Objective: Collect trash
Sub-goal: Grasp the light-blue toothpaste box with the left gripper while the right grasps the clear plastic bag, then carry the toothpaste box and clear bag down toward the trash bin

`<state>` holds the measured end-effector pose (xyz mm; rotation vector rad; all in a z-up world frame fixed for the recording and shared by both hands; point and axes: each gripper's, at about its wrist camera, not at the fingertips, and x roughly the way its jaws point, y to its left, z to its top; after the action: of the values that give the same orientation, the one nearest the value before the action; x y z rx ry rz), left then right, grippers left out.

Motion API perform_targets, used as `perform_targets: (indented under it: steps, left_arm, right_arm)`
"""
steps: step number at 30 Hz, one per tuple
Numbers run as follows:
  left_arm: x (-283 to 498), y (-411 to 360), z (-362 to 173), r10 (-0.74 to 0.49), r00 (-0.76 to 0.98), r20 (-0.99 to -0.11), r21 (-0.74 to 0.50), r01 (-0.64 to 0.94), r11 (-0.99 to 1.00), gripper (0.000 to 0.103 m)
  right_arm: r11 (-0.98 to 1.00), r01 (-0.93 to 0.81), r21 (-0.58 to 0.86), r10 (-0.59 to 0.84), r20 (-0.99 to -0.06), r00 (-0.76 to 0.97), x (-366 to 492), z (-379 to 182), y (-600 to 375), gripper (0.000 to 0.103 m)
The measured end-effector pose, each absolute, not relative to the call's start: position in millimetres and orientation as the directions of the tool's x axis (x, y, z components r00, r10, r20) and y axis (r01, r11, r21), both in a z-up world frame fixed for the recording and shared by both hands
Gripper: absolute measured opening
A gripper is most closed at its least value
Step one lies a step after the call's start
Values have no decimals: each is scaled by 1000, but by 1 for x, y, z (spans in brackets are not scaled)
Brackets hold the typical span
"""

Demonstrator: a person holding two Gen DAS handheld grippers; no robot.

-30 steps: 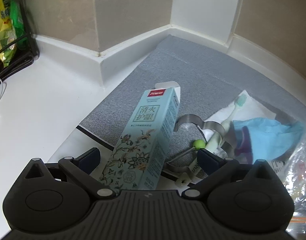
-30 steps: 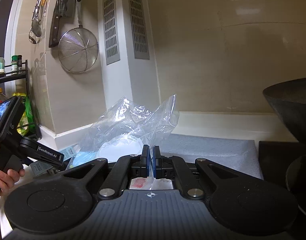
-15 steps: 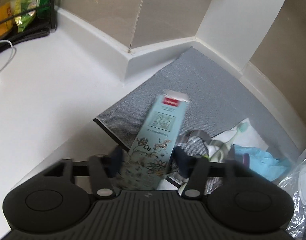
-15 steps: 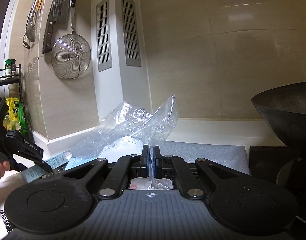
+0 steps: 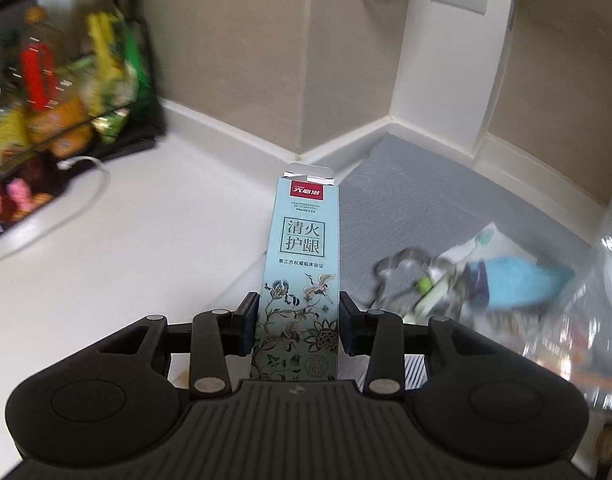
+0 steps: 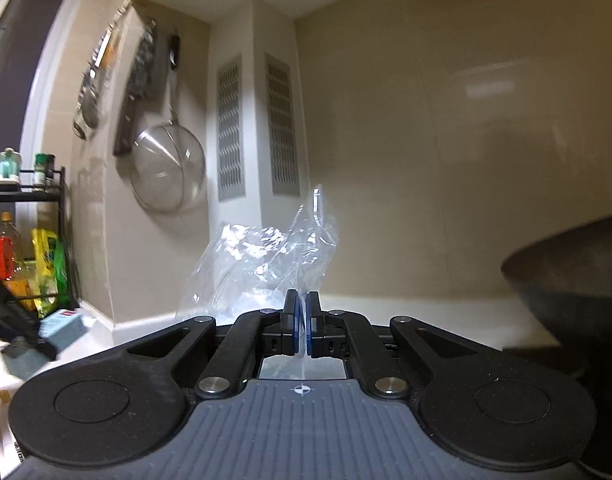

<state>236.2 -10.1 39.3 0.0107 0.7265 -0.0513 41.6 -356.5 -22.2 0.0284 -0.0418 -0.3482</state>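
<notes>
A pale blue toothpaste box point(image 5: 306, 240) with a floral print stands lengthwise between the pads of my left gripper point(image 5: 299, 320). The jaws are closing on it, both pads press its sides, and it hangs above the white counter. In the right wrist view the same box point(image 6: 63, 326) shows at the far left. My right gripper point(image 6: 301, 320) is shut on the edge of a clear plastic bag point(image 6: 265, 256), which stands up in front of it. A blurred heap with a toothbrush and a blue scrap point(image 5: 514, 280) lies on the grey mat point(image 5: 426, 200), beside the bag point(image 5: 586, 320).
A black rack of snack packets and bottles point(image 5: 65, 100) stands at the left on the white counter point(image 5: 125, 260), with a white cable point(image 5: 85, 200) before it. A mesh strainer point(image 6: 167, 176) and utensils hang on the wall. A dark wok point(image 6: 578, 280) fills the right side.
My left gripper went from wide open around the lying box to gripping it, then lifted it off the mat and swung left. The right gripper kept its hold on the bag and tilted upward.
</notes>
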Motion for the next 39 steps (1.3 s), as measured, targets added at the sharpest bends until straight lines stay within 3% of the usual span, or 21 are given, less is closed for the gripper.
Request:
perform_targets:
  steps: [8,15,27,39]
  left_arm:
    - [125,61,41,55,744,-666,50,-29,998,44]
    - [48,127,33,201,722,-662,155,-131,979,44]
    - [-17,139,26,158,749,-643,143,-85,986,44]
    - [-61,132,-6,96,708,-699,151,16,988,44]
  right_arm:
    - [947,321,-26,-319,63,946,40,-24,-347,3]
    - [925,372,-73,-371,30,928,20,-4,-321,3]
    - [923,295,-247,-282,88,955,-60,24,-235,3]
    - [971,115,-209,-108,47,993,-143,30,-167,3]
